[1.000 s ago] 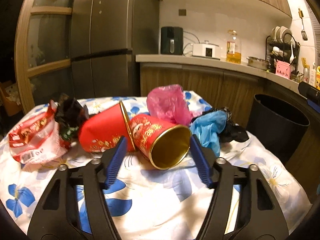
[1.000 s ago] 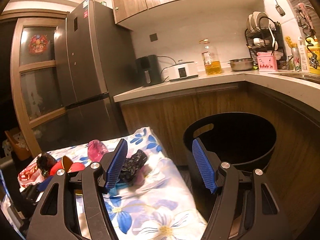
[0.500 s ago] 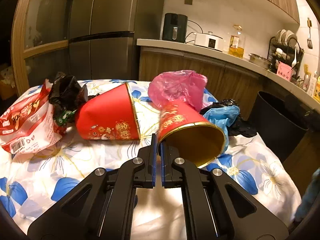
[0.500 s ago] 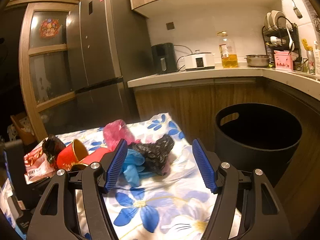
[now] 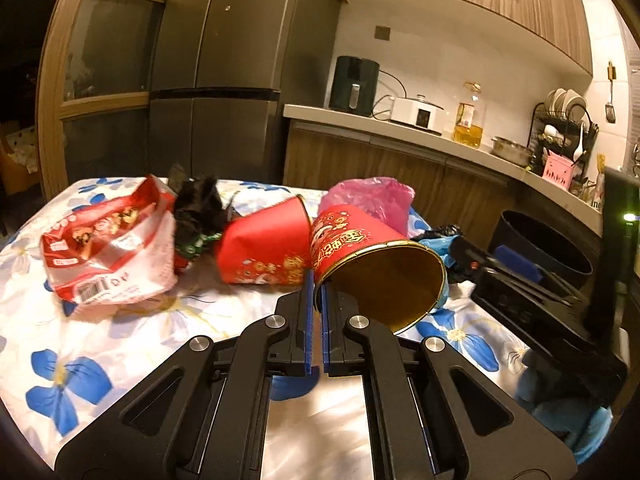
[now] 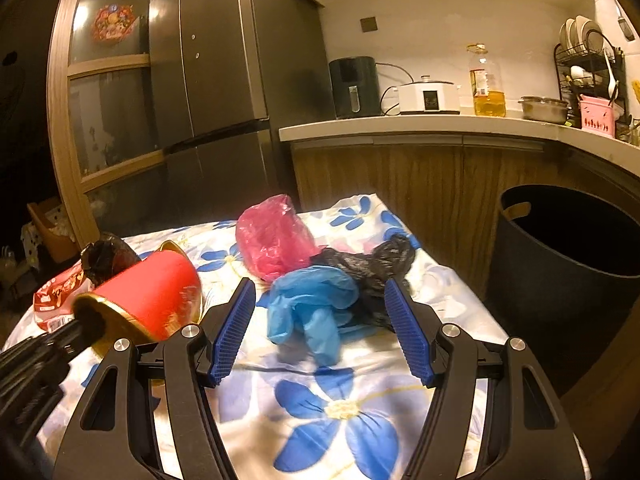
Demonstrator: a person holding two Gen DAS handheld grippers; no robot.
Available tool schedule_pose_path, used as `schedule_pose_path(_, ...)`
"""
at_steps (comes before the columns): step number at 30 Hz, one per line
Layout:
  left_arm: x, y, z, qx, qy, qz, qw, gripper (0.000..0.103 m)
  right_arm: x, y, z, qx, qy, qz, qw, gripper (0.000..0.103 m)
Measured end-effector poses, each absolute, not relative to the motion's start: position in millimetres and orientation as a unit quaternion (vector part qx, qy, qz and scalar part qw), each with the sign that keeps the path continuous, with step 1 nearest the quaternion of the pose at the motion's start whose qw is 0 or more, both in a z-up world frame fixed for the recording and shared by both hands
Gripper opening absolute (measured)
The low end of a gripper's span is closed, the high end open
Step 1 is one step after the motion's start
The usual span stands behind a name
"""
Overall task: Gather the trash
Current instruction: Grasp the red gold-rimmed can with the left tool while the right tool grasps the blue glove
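My left gripper [image 5: 317,280] is shut on the rim of a red and gold paper cup [image 5: 360,248] and holds it tilted above the table; the cup also shows in the right wrist view [image 6: 148,300]. A second red cup [image 5: 264,248] lies on its side beside it. My right gripper [image 6: 320,300] is open, with a blue plastic glove [image 6: 312,304] and a black bag [image 6: 368,268] between its fingers [image 6: 236,324]. A pink bag [image 6: 272,236], a red snack wrapper [image 5: 104,244] and a dark crumpled wrapper [image 5: 196,208] lie on the table.
The table has a white cloth with blue flowers [image 6: 340,412]. A black round bin [image 6: 568,256] stands on the floor at the table's right end. Wooden counter cabinets [image 6: 400,184] and a grey fridge [image 6: 224,80] are behind the table.
My left gripper closed on the cup's rim and lifted it off the table. My right gripper moved from near the bin over to the blue glove and black bag.
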State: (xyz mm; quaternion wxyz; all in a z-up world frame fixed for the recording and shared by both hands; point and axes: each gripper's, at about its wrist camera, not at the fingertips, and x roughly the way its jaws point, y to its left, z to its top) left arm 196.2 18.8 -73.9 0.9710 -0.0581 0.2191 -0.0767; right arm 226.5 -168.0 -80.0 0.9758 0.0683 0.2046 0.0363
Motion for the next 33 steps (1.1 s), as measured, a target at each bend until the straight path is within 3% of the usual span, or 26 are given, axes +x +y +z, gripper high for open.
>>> schedule_pose_path(8, 192, 34, -70, -0.063, 0.211, -0.072, 0.973, 0.002, 249, -160, -90, 0.074, 0.228, 0.041, 0.97, 0.056)
schedule_pose_path(20, 192, 37, -67, -0.068, 0.216, -0.075, 0.971, 0.002, 259, -158, -101, 0.082, 0.263, 0.073, 0.958, 0.006)
schedule_pose_path(33, 179, 31, -57, -0.062, 0.202, -0.065, 0.975, 0.002, 193, -161, -71, 0.105, 0.237, 0.146, 0.955, 0.003)
